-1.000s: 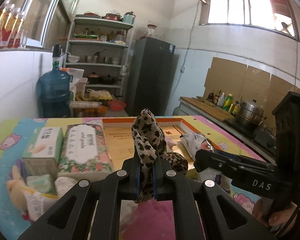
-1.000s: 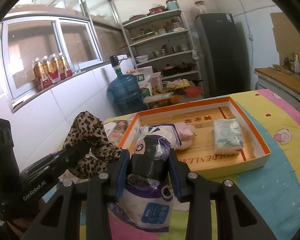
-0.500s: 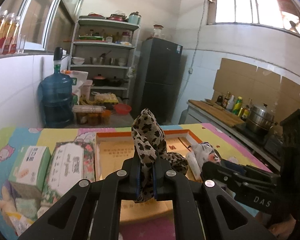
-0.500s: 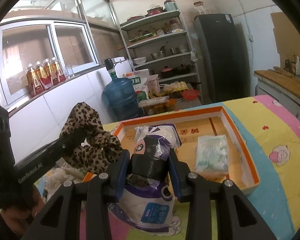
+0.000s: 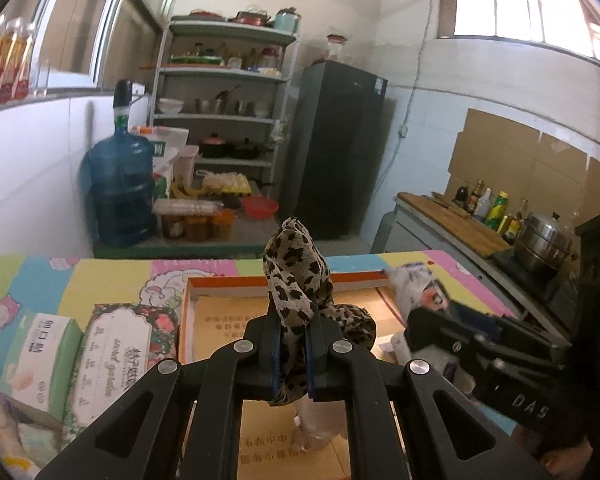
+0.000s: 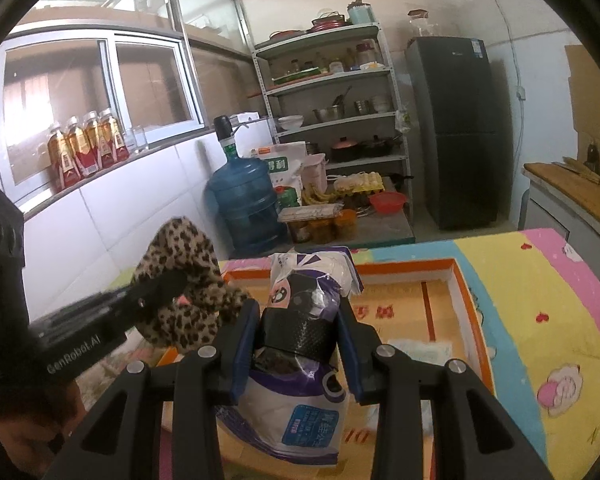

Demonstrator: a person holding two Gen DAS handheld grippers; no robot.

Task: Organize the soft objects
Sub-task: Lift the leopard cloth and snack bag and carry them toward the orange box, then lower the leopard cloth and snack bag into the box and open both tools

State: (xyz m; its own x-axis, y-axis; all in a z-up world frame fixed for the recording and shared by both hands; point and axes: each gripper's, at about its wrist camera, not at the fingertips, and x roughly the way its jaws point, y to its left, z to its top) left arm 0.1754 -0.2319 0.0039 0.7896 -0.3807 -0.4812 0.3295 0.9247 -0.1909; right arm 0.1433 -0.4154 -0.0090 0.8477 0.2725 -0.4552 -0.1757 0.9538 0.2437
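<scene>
tray [image 5: 204, 286] floor hidden behind leopard cloth [image 5: 296, 280]

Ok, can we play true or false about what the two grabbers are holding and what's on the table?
1. The left gripper is shut on the leopard-print cloth. True.
2. The right gripper is empty. False: it is shut on a white and purple plastic pack.
3. The orange-rimmed cardboard tray lies on the colourful cartoon mat. True.
4. The blue water jug stands on the table. False: it stands beyond the table, by the white tiled wall.
5. Two tissue packs, the floral one and the green and white one, lie inside the tray. False: they lie on the mat beside it.
</scene>
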